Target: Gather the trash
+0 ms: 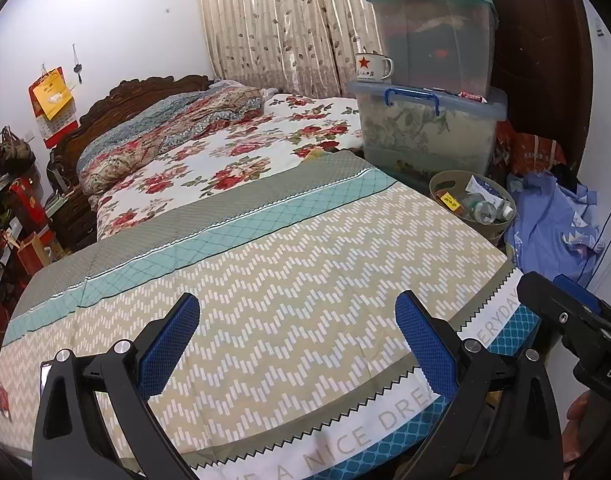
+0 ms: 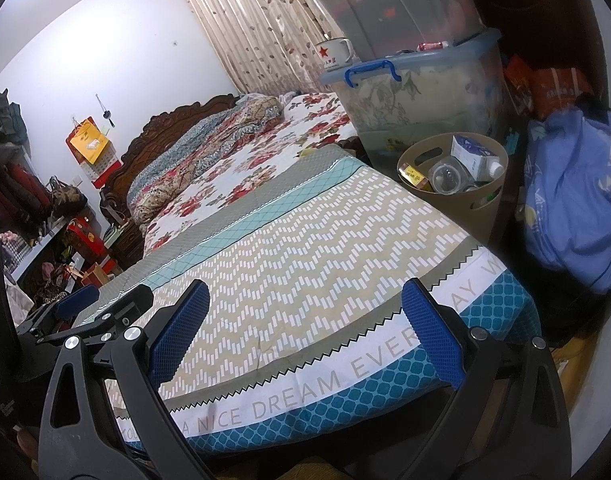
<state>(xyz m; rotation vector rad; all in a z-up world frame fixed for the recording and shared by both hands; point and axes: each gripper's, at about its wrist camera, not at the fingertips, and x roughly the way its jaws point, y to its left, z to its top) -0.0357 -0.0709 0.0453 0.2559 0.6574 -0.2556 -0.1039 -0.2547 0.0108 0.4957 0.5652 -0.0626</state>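
Hovering over the near end of the bed [image 1: 265, 280], the left gripper [image 1: 297, 344] and right gripper [image 2: 305, 332] both have fingers spread wide, holding nothing. The tan wastebasket [image 2: 485, 208], at the bed's far right corner below stacked storage bins [image 1: 425, 132], holds plastic bottles [image 1: 485, 210] and cartons.

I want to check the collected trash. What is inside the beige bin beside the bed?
The beige bin holds a clear plastic bottle, a white and blue carton, and a small item with a yellow label. Whatever lies underneath them is covered.
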